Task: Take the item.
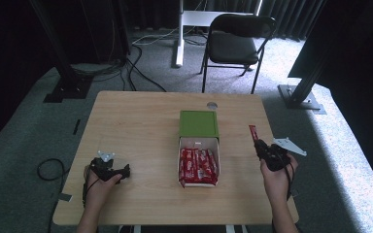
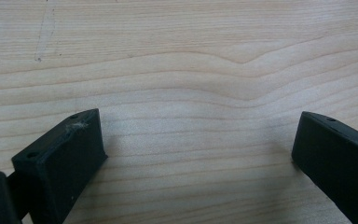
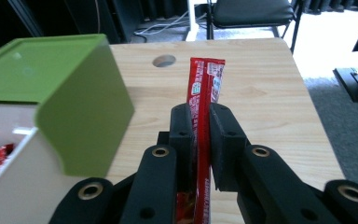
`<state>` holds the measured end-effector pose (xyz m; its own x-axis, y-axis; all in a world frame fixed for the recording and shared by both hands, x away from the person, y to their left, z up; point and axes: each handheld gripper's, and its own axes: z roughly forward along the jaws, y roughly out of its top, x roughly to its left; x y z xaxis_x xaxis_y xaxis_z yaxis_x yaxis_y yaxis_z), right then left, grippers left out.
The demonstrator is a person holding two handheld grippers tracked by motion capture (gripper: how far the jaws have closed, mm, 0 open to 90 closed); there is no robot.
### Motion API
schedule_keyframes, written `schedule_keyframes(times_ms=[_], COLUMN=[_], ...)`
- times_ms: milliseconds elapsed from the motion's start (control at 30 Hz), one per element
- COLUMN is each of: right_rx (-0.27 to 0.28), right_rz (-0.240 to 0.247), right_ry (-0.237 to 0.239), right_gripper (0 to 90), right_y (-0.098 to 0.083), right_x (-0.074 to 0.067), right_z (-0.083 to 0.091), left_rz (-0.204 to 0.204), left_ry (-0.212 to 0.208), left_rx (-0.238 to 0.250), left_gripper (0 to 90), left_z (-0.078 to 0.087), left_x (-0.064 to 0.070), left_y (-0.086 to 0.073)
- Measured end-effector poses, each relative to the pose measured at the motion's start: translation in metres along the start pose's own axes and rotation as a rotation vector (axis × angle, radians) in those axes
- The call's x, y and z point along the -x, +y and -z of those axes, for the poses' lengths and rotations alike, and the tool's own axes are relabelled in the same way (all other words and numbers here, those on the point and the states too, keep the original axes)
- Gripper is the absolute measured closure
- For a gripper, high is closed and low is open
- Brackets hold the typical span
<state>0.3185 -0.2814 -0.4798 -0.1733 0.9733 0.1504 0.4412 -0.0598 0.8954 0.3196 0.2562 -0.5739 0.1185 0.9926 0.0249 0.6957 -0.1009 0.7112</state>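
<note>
Right gripper clamps a red snack packet beside the box.

Nearest, the left gripper [image 1: 125,171] rests on the table [image 1: 141,121], jaws spread wide with nothing between them. The right gripper [image 3: 200,121] pinches the red packet [image 3: 204,84] upright, right of the white box [image 1: 198,143] of red packets; beyond, its green lid [image 1: 198,124].

**Wood, foil and matt plastic**

The surface [image 2: 177,70] is pale wood with smooth, wavy grain and a dull sheen. The red wrapper [image 3: 204,88] looks like glossy, crinkled foil. The green lid [image 3: 60,88] is smooth and semi-matt. The right hand-held gripper [image 3: 201,135] has matt black plastic jaws with brass-coloured metal eyelets.
</note>
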Motion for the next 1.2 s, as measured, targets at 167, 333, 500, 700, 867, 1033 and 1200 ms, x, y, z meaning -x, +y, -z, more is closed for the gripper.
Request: schedule_keyframes(times_ms=[167, 333, 500, 700, 867, 1033, 1200], right_rx=[-0.010, -0.024, -0.036, -0.051, -0.086, -0.109, -0.133], right_rz=[-0.016, -0.022, -0.030, -0.042, -0.057, -0.071, -0.082], right_ry=[-0.021, -0.044, -0.064, -0.083, -0.109, -0.125, -0.142], right_gripper=[80.5, 80.5, 80.5, 80.5, 80.5, 80.4, 80.4], right_y=[-0.006, -0.014, -0.022, -0.030, -0.043, -0.051, -0.057], right_x=[0.010, 0.020, 0.029, 0.039, 0.051, 0.059, 0.067], right_z=[-0.001, -0.003, -0.005, -0.006, -0.010, -0.012, -0.014], left_rz=[0.001, 0.000, 0.001, 0.000, 0.001, 0.000, 0.000], left_ry=[0.000, 0.000, -0.001, 0.000, 0.000, 0.000, 0.000], left_rx=[0.001, 0.001, 0.000, 0.000, 0.000, 0.000, 0.001], left_gripper=[3.2, 3.2, 3.2, 3.2, 3.2, 3.2, 3.2], left_z=[0.000, 0.000, 0.000, 0.000, 0.000, 0.000, 0.000], left_x=[0.000, 0.000, 0.000, 0.000, 0.000, 0.000, 0.000], left_y=[0.000, 0.000, 0.000, 0.000, 0.000, 0.000, 0.000])
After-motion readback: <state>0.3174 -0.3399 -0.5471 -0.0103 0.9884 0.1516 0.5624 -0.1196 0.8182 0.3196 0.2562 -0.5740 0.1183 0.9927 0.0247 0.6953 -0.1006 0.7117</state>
